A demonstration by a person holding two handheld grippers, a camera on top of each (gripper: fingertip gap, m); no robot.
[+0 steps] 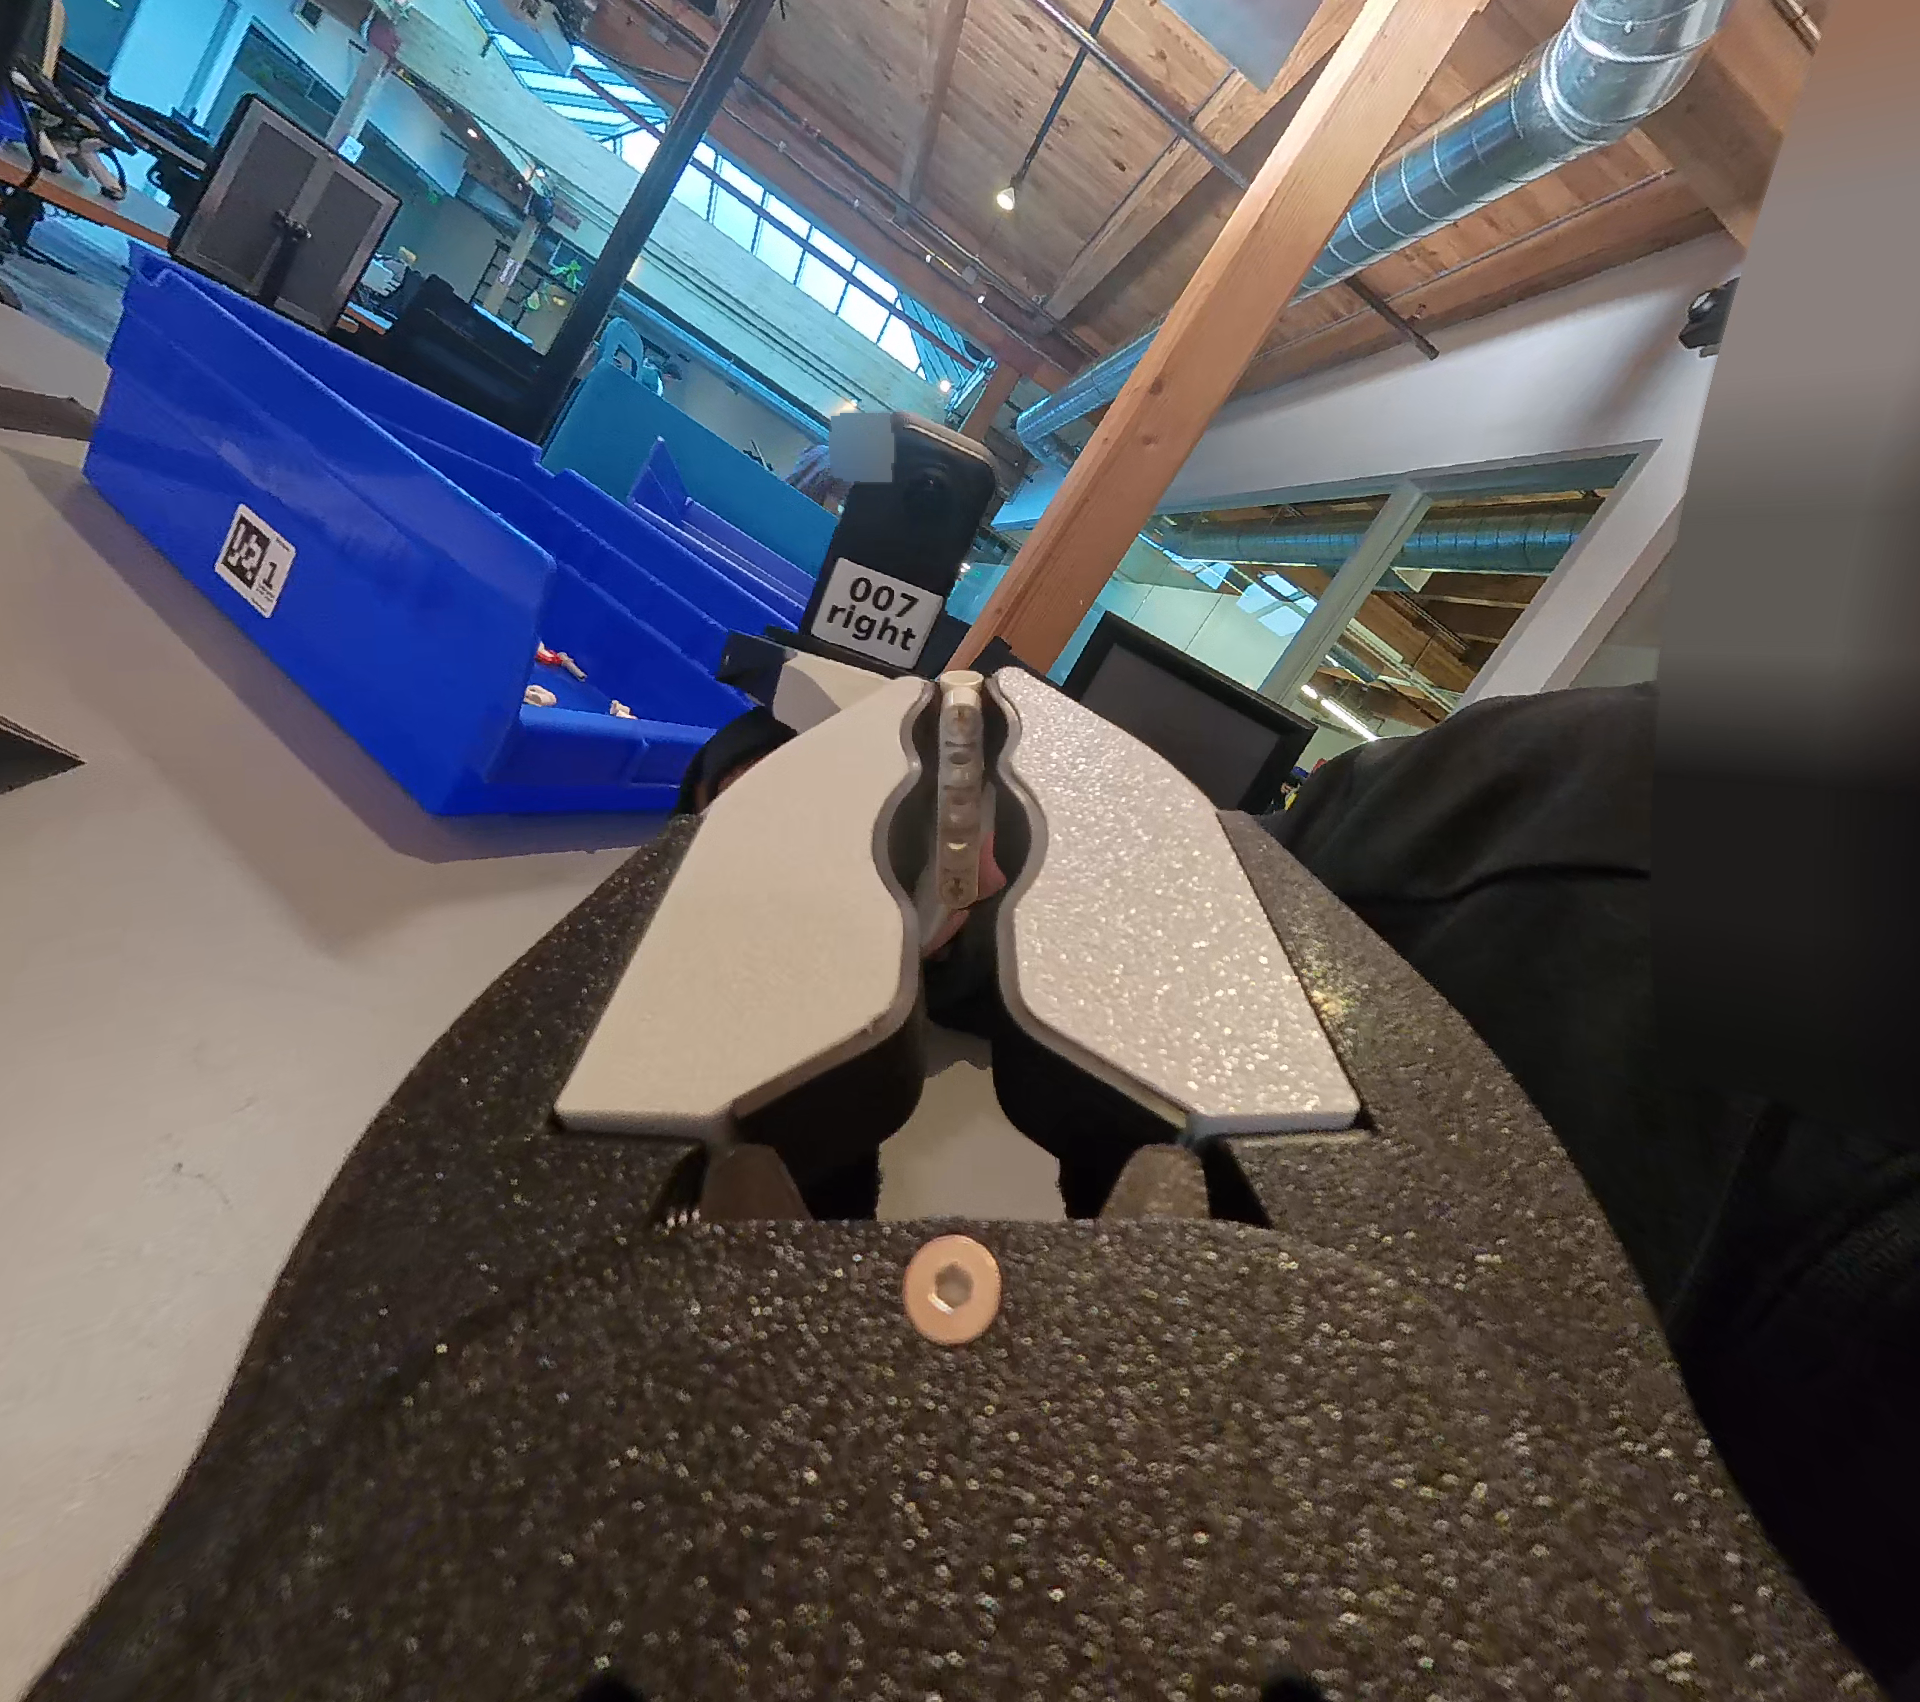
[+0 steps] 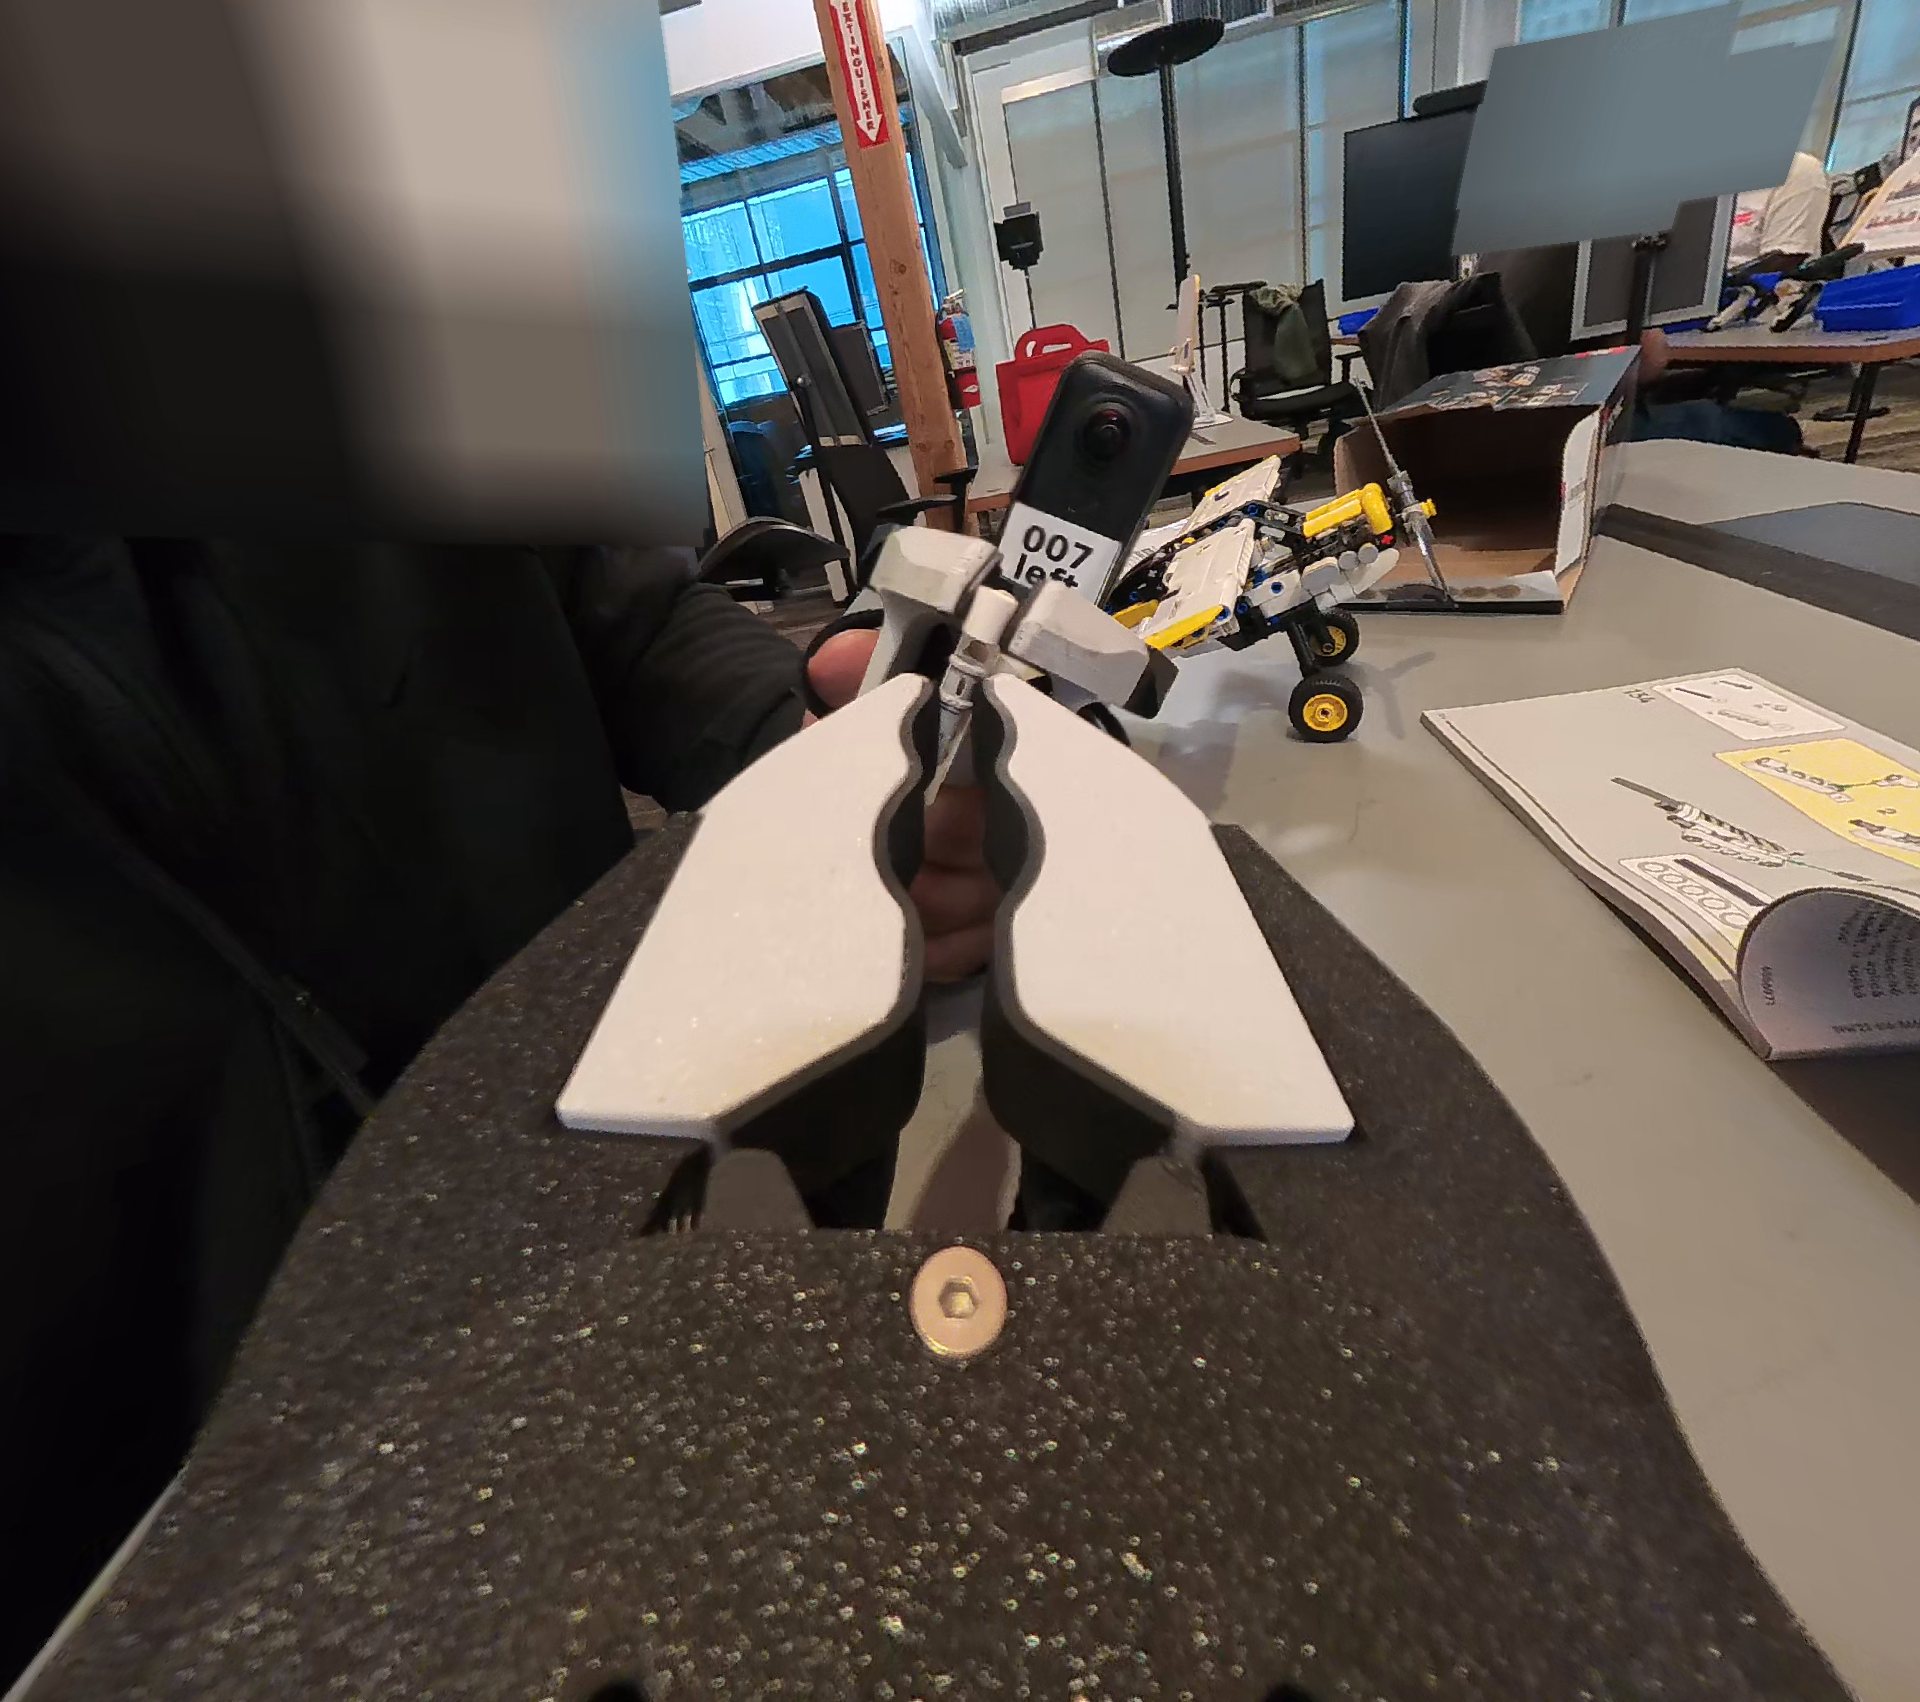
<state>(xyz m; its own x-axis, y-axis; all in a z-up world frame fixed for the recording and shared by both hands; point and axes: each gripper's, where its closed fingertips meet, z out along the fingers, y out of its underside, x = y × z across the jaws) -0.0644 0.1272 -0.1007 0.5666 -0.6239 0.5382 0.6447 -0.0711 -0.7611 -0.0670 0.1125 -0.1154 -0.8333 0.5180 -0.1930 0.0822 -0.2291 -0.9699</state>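
1. My left jaws [image 1: 961, 696] are closed, pressing on a pale holed toy beam [image 1: 958, 779], raised above the tabletop [image 1: 208, 977].
2. My right jaws [image 2: 961, 702] are clamped on a thin grey pin [image 2: 954, 717] meeting that beam [image 2: 992, 613].
3. Nearby: blue bins [image 1: 343, 509], toy vehicle [image 2: 1278, 551], open booklet [image 2: 1714, 821].

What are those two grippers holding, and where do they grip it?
The left gripper clamps a pale perforated plastic beam along its flat sides. The right gripper pinches a thin grey axle piece joined to that beam's tip.
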